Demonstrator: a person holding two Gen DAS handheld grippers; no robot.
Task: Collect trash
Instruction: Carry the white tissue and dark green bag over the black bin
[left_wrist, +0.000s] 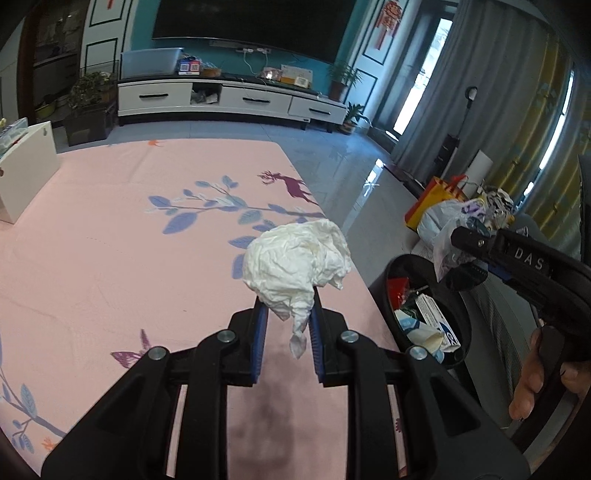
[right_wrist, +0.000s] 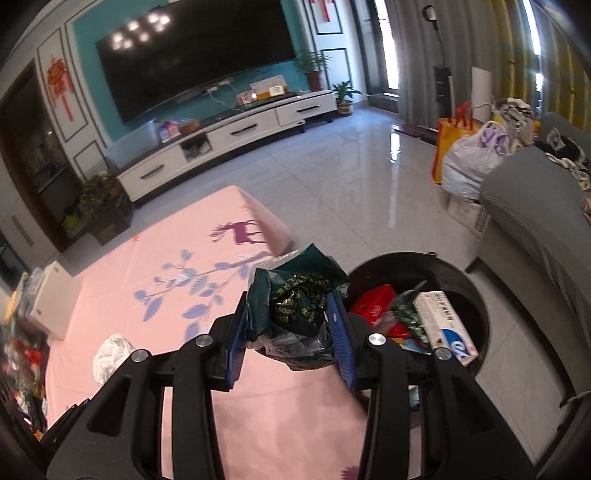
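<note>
Landmark: black trash bin (right_wrist: 476, 295), on the tiled floor.
Right gripper (right_wrist: 286, 308): just left of the bin, blue pads clamped on a crumpled dark green wrapper (right_wrist: 295, 295).
Inside the bin: red packet (right_wrist: 373, 304), white box (right_wrist: 443, 321).
Pink table cover (right_wrist: 147, 295): left of the bin, touching it.
Crumpled white tissue (right_wrist: 110, 356): far left of the bin.

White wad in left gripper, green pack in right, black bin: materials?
White wad: looks like tissue or thin paper, matte, soft creases, twisted tail. Green pack: likely plastic film, glossy, sharp crinkles, gold print, clear part below. Black bin: probably moulded plastic, smooth with slight sheen; could be coated metal.
</note>
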